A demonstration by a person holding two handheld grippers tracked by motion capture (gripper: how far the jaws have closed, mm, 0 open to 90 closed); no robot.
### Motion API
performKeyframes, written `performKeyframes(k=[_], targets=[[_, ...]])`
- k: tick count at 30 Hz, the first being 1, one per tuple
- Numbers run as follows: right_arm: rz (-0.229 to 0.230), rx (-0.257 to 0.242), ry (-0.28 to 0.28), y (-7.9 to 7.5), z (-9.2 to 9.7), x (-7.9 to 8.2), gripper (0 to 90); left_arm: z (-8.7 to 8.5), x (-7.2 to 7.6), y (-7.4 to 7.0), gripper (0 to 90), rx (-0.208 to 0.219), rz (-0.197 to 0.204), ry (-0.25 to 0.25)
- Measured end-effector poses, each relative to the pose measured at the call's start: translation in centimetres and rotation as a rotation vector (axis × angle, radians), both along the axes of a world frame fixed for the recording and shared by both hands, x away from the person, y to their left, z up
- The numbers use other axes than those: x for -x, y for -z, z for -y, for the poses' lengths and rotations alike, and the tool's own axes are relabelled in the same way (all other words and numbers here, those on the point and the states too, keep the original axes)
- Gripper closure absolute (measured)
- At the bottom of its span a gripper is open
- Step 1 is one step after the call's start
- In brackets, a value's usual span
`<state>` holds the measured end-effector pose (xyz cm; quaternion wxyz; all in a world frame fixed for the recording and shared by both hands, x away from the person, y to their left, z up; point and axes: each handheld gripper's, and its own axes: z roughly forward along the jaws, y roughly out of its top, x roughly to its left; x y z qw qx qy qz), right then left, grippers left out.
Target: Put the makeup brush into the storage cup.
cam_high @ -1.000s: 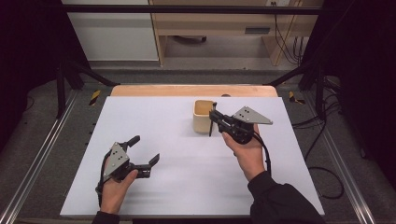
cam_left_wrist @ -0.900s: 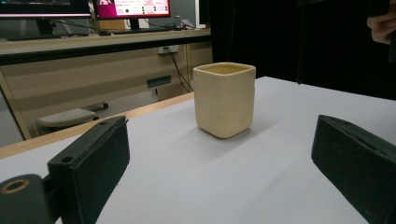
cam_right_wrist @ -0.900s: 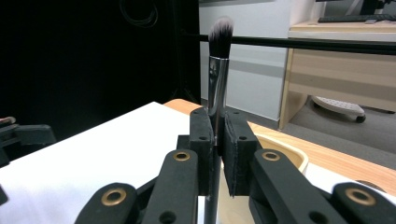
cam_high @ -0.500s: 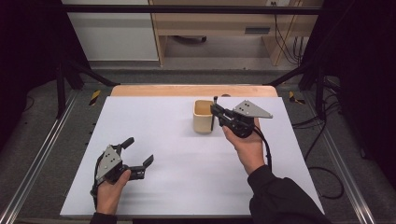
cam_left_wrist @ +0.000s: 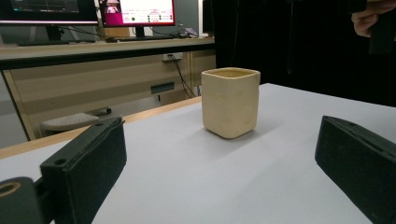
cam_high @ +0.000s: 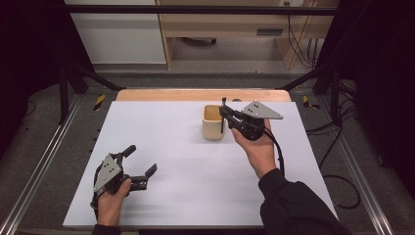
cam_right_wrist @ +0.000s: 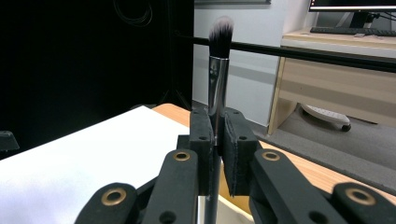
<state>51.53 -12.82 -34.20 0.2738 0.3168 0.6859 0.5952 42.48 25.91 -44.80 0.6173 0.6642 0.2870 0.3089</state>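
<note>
My right hand-held gripper (cam_high: 224, 113) is clamped on a makeup brush (cam_right_wrist: 217, 74), held upright with the bristles up, its lower end over the far right corner of a cream cup (cam_high: 214, 123) that stands right of centre toward the far edge of the white tabletop (cam_high: 186, 161). In the right gripper view the pads (cam_right_wrist: 201, 135) pinch the shiny metal ferrule just above the dark handle. I judge the brush light and stiff but slick at that ferrule, so a grip lower on the handle would slip less; the soft tip should stay untouched. The cup looks ceramic, heavier and breakable, steady on its flat base, best taken across its straight walls if it must be moved. My left hand-held gripper (cam_high: 141, 165) rests low at the near left of the tabletop, jaws wide apart and holding nothing, well apart from the cup it faces.
</note>
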Motion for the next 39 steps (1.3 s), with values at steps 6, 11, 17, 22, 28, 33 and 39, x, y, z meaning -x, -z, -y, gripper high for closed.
performKeyframes(k=[6, 11, 17, 22, 28, 33, 39], targets=[[0.010, 0.009, 0.005, 0.2, -0.2, -0.3, 83.4, -0.1, -0.1, 0.1, 1.9, -0.002, 0.012, 0.002], [0.015, 0.001, 0.010, 0.4, -0.5, -0.6, 83.4, -0.3, -0.2, 0.2, 1.9, 0.014, 0.017, 0.019], [0.029, 0.012, 0.006, 0.3, -0.8, -0.7, 83.4, -1.2, -0.4, 0.3, 2.5, 0.048, 0.005, 0.039], [0.021, -0.004, 0.019, 0.3, -0.7, -0.9, 83.4, -1.2, -0.4, 0.4, 2.4, 0.056, 0.002, 0.052], [0.029, -0.002, 0.027, 0.2, -0.6, -1.1, 83.4, -0.3, -0.7, 0.8, 2.4, 0.045, -0.017, 0.091], [0.030, -0.008, 0.034, 0.0, -0.6, -1.2, 83.4, -0.4, -0.7, 0.8, 2.4, 0.047, -0.021, 0.078], [0.047, -0.013, 0.038, -0.5, -0.7, -1.6, 83.4, -0.6, -0.8, 0.9, 2.4, 0.055, -0.027, 0.059]])
